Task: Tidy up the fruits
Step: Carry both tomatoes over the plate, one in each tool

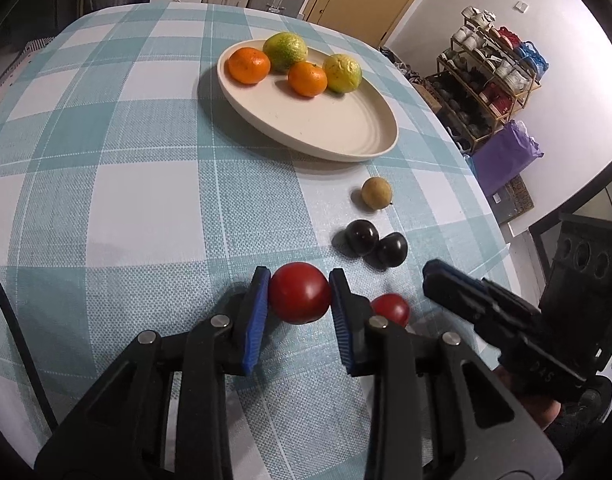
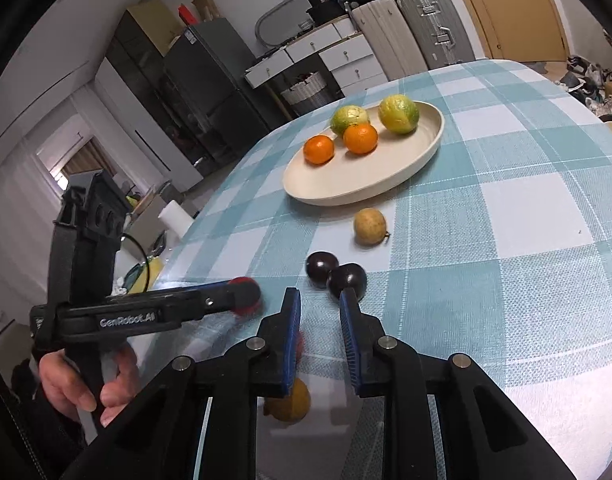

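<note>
Presently left gripper (image 1: 300,300) clamps a red tomato (image 1: 300,298) between its pads, above the tablecloth (image 1: 146,200). Right gripper (image 2: 320,308) jaws apart, empty; two dark plums (image 2: 338,276) just ahead, plate (image 2: 346,188) beyond.

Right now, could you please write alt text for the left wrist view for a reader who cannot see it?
The left gripper clamps a red tomato above a teal checked tablecloth. Beyond lie a smaller tomato, two dark plums and a tan longan; a cream plate holds four citrus fruits.
</note>
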Demonstrator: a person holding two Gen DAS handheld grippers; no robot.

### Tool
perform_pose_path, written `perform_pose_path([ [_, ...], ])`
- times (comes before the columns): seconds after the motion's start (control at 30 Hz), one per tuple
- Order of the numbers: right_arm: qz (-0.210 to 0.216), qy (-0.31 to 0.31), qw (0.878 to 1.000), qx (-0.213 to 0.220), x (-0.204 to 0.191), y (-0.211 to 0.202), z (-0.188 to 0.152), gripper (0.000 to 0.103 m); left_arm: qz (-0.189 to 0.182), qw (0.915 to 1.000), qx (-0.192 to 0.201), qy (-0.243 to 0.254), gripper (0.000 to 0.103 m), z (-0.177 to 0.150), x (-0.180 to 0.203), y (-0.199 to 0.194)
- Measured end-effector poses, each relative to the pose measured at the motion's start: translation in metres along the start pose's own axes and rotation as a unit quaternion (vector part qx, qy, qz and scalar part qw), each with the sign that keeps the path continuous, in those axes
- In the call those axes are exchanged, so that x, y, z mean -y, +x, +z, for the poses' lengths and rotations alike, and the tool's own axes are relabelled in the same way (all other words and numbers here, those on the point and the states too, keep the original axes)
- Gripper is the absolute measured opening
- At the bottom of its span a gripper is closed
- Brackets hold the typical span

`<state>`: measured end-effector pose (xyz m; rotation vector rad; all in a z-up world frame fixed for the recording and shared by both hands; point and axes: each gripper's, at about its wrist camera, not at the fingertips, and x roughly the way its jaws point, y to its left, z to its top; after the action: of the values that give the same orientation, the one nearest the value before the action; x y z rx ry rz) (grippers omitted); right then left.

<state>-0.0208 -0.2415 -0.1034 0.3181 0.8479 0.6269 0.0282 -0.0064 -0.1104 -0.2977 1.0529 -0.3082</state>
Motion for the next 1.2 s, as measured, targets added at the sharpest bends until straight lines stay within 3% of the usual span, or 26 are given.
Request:
perform_pose_path([
  [0.1,0.012,-0.004,1.000,-0.016,-0.004,0.004,-0.001,0.024,-0.003,1.0000,0.005,-0.004,0.027,0.003,-0.002,-0.004],
  [0.23,0.008,-0.018,0.999,-0.028,-0.011,0.011,-0.004,0.038,-0.002,0.9999,0.013,-0.005,0.027,0.004,-0.004,-0.012],
  [0.4,-0.006,-0.023,0.999,-0.036,-0.015,0.016,-0.006,0.044,-0.004,0.9998,0.016,-0.008,0.027,0.003,-0.007,-0.017],
  [0.67,-0.014,-0.049,0.997,-0.062,-0.025,0.030,-0.009,0.044,-0.007,0.9997,0.022,-0.012,0.027,0.004,-0.011,-0.020],
  [0.73,-0.017,-0.057,0.996,-0.061,-0.027,0.032,-0.010,0.030,-0.008,0.9996,0.023,-0.011,0.027,0.006,-0.012,-0.021],
  [0.9,-0.023,-0.074,0.995,-0.064,-0.030,0.035,-0.009,0.028,-0.009,0.9995,0.028,-0.011,0.027,0.014,-0.014,-0.023],
  [1.2,-0.001,-0.065,0.998,-0.024,-0.027,0.020,0.016,0.028,-0.019,0.9987,0.047,-0.001,0.027,0.046,-0.013,-0.029],
])
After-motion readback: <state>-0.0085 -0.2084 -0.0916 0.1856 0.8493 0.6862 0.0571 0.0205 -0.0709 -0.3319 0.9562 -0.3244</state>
